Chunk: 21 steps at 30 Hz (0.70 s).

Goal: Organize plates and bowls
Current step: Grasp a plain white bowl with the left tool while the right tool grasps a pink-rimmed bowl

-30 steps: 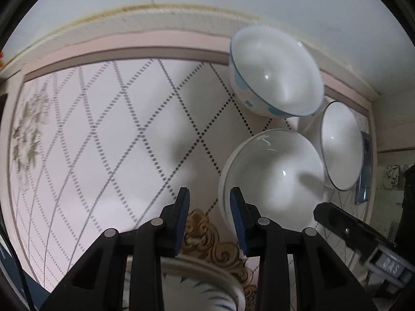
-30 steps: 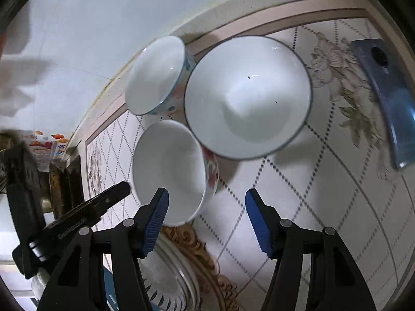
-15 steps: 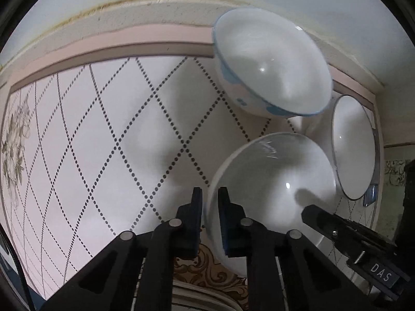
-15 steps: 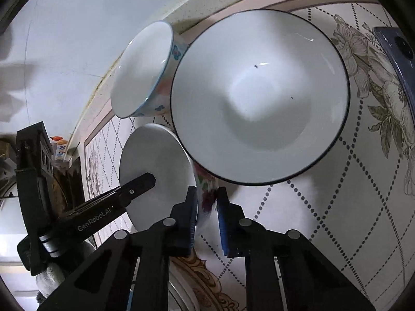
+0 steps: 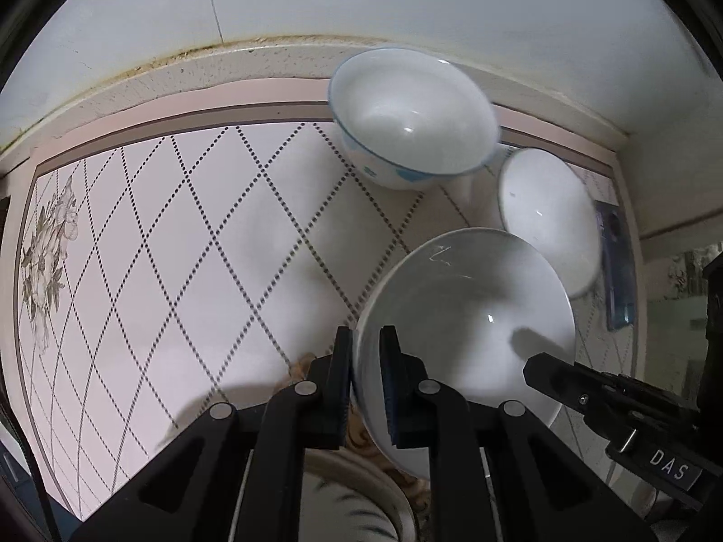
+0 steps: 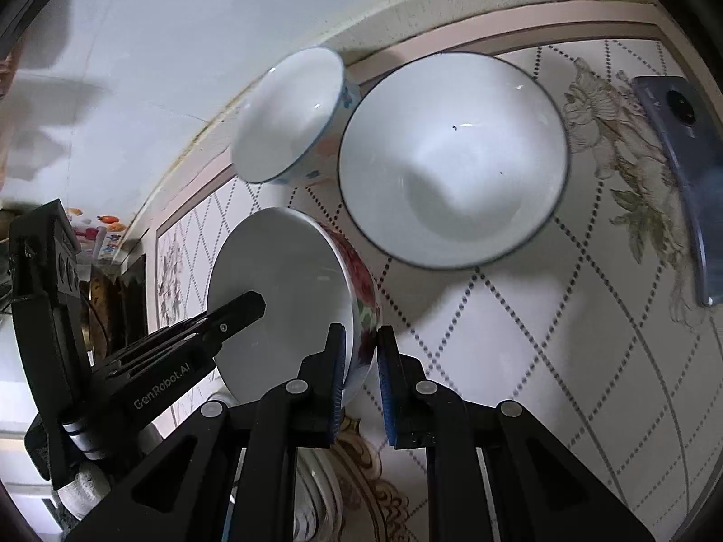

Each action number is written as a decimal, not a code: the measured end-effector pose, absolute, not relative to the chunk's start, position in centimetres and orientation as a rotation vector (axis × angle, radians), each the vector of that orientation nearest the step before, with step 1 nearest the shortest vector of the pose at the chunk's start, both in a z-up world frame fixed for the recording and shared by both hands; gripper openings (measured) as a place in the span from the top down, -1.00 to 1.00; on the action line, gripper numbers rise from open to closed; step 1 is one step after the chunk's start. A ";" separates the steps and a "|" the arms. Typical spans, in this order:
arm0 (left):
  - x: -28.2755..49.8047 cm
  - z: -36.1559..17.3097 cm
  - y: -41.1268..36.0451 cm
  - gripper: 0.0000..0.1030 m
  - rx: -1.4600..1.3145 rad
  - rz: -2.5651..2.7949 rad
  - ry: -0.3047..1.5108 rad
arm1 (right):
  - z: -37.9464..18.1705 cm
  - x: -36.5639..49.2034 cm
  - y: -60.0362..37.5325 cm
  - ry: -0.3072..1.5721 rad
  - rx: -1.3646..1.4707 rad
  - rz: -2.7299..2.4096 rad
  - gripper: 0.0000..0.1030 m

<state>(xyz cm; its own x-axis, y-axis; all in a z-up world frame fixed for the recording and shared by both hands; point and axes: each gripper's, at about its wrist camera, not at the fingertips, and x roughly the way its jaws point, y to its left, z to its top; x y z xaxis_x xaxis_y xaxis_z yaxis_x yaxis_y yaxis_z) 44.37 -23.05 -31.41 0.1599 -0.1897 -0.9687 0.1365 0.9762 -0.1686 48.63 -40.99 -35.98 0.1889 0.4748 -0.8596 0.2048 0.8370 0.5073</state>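
White wall panels meet a speckled ledge at the back of the bench (image 5: 190,244), which is covered in a cloth printed with dotted diamonds and grey flowers.

Flowered bowl (image 6: 289,298) taken as landmark. It is white inside, with a red and green flower pattern on its outer wall, and appears raised off the bench and tilted, though the fisheye view makes this hard to confirm. Both sets of tongs are closed narrow on its rim, one finger inside and one outside. The left tongs (image 5: 365,363) grip the rim on one side; the right tongs (image 6: 360,357) grip the opposite side, over the flower pattern. In the left wrist view the same bowl (image 5: 470,316) shows the tip of the right tool reaching in over its far edge.

Beyond the flowered bowl, against the back ledge, sits a blue-patterned bowl (image 5: 411,117), upright. Beside that, and just beyond the flowered bowl on the right tongs' side, sits a wide dark-rimmed bowl (image 6: 452,158), upright; a few dark specks lie inside it. The two rear bowls are touching or very nearly so.

Past the wide bowl, further from the landmark, a phone (image 6: 687,180) lies flat on the cloth.

Beneath the tongs, nearer than the flowered bowl, a plate (image 5: 361,497) with a dark-streaked rim is partly visible.
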 end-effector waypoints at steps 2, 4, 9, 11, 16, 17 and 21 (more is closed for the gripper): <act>43.3 -30.8 -23.3 0.80 -0.043 -0.250 1.381 | -35.2 47.7 -41.1 1.383 0.590 0.208 0.69; 42.1 -30.3 -23.1 0.80 -0.039 -0.268 1.372 | -34.4 46.4 -41.3 1.377 0.584 0.210 0.69; 39.2 -30.2 -24.5 0.80 -0.007 -0.313 1.361 | -33.2 42.7 -42.3 1.373 0.560 0.195 0.69; 38.3 -30.7 -25.2 0.80 -0.005 -0.333 1.378 | -33.3 41.2 -42.8 1.382 0.555 0.182 0.69; 36.4 -32.1 -27.1 0.80 0.030 -0.368 1.413 | -34.2 37.7 -44.6 1.406 0.572 0.146 0.70; 36.1 -32.4 -27.4 0.80 0.038 -0.372 1.418 | -34.7 36.9 -45.1 1.414 0.578 0.137 0.70; 34.7 -33.7 -28.9 0.80 0.085 -0.389 1.431 | -36.2 34.9 -46.0 1.439 0.596 0.109 0.69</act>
<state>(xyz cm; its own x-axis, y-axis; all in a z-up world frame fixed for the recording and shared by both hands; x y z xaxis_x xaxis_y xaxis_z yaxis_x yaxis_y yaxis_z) 34.75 -28.90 -33.67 0.0883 -0.2102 -0.9737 0.3115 0.9343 -0.1734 34.90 -45.98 -36.20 0.1542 0.4184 -0.8951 0.2784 0.8508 0.4456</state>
